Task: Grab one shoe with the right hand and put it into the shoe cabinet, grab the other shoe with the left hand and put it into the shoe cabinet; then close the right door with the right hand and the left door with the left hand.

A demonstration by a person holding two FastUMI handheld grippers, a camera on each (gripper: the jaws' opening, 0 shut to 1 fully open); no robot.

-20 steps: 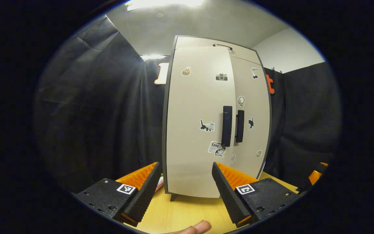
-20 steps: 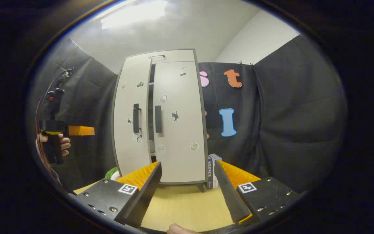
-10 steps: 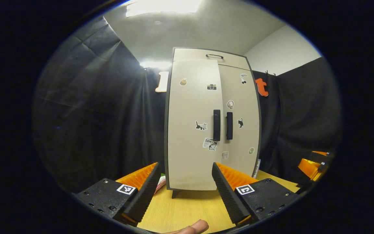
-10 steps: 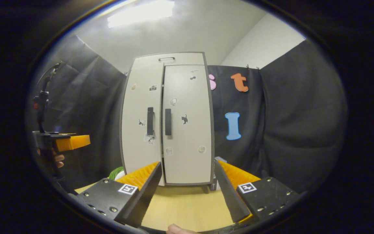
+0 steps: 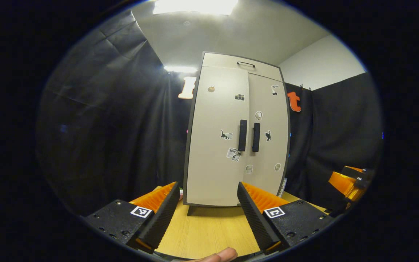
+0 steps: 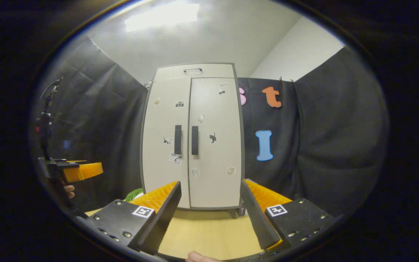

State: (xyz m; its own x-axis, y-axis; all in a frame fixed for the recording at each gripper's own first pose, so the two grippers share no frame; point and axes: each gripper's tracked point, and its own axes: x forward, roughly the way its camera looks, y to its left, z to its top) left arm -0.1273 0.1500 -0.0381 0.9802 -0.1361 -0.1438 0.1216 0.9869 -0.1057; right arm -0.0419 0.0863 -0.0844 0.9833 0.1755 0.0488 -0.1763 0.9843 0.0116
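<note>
Two doors front the shoe cabinet (image 5: 236, 134), the biggest thing on the table (image 5: 209, 233), and both lie flush with its face, their inner edges meeting down the middle. The cabinet stands upright toward the far side of the table, close before the dark cloth wall. In the right gripper view it appears nearly head-on (image 6: 193, 138). The left door (image 5: 218, 138) and the right door (image 5: 269, 134) are each dotted with small stickers. The shoes cannot be seen with the doors shut.

The wooden table runs from the cabinet's feet toward both cameras, bare in the stretch between.

The left hand-held gripper (image 5: 206, 214) hovers over the near part of the table, well apart from the cabinet, its fingers spread wide with nothing between them; it also appears at the left edge of the right gripper view (image 6: 82, 171), with part of a hand (image 6: 69, 191) below it. The right hand-held gripper (image 6: 209, 214) is likewise wide apart and empty, held back from the cabinet; part of it shows at the right edge of the left gripper view (image 5: 347, 182).

The two dark upright door handles (image 5: 249, 135) sit side by side at mid-height, one on either side of the seam. A slim handle (image 5: 246, 64) crosses the cabinet's top panel. A fingertip (image 5: 220, 254) shows at the bottom edge of the left gripper view.
</note>
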